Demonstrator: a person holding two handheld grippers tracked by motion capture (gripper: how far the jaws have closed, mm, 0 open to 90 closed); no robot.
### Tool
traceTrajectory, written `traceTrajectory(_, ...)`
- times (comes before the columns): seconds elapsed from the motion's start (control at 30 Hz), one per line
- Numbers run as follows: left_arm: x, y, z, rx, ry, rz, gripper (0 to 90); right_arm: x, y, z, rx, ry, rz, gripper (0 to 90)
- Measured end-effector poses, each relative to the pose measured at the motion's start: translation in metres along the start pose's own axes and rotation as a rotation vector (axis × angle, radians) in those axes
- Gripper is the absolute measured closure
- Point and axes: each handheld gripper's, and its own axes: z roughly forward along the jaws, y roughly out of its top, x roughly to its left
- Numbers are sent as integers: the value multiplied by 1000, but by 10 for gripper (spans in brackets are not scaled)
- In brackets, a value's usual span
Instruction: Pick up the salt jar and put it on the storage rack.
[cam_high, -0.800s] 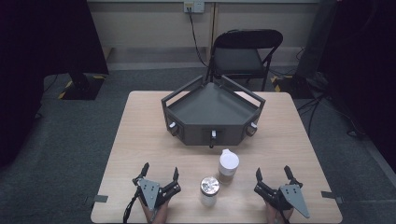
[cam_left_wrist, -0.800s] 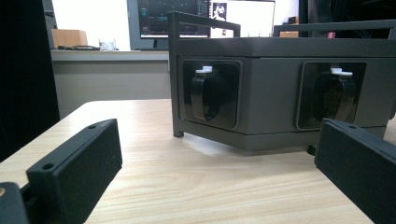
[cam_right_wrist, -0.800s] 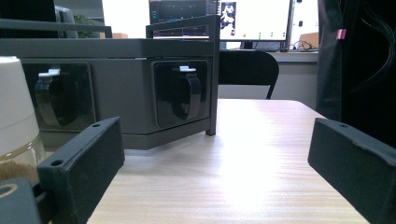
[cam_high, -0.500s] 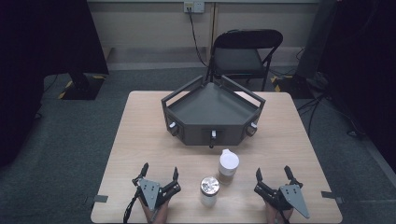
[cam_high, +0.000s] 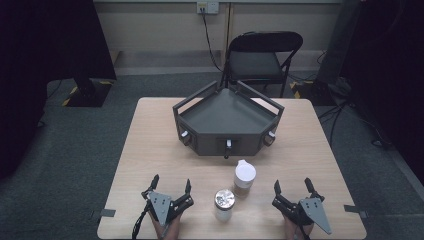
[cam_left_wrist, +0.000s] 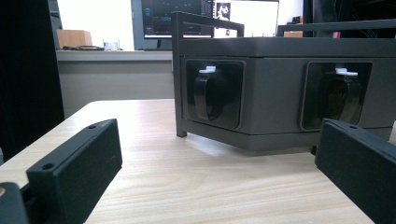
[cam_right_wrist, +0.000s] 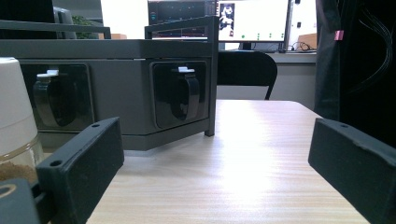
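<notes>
Left gripper (cam_high: 171, 187) sits at the desk's (cam_high: 150, 145) near edge, left of centre, jaws spread wide with nothing between them; in the left gripper view (cam_left_wrist: 215, 168) only bare wood lies between the two black jaws. Right gripper (cam_high: 292, 187) sits at the near edge toward the right corner, jaws also wide apart and empty; the right gripper view (cam_right_wrist: 215, 168) shows bare wood between them too. Both point toward the far edge. Two jars stand between the grippers near the near edge: a metal-lid jar (cam_high: 225, 204) just right of the left gripper, close to the edge, and a white-cap jar (cam_high: 244, 175) a bit farther in and slightly right, just beside the first; can't tell if they touch. White-cap jar (cam_right_wrist: 16, 121) shows at the left border of the right gripper view, brown contents in the glass below the cap, outside the jaws. Neither gripper touches a jar. A dark grey tray (cam_high: 200, 120) with rails stands mid-desk toward the far edge, well apart from both grippers; its front faces carry recessed knobs with white tips. The left gripper view has two of those recesses on the tray (cam_left_wrist: 280, 60), the right gripper view two as well (cam_right_wrist: 121, 51). A folding chair (cam_high: 262, 57) stands beyond the far edge.
</notes>
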Motion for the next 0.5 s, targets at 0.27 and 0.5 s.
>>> traceTrajectory(0.27,0,0,0,0,0,-1,0,0,0,0,0,0,0,20)
traceTrajectory(0.5,2,0,0,0,-10,0,0,0,0,0,0,0,0,20)
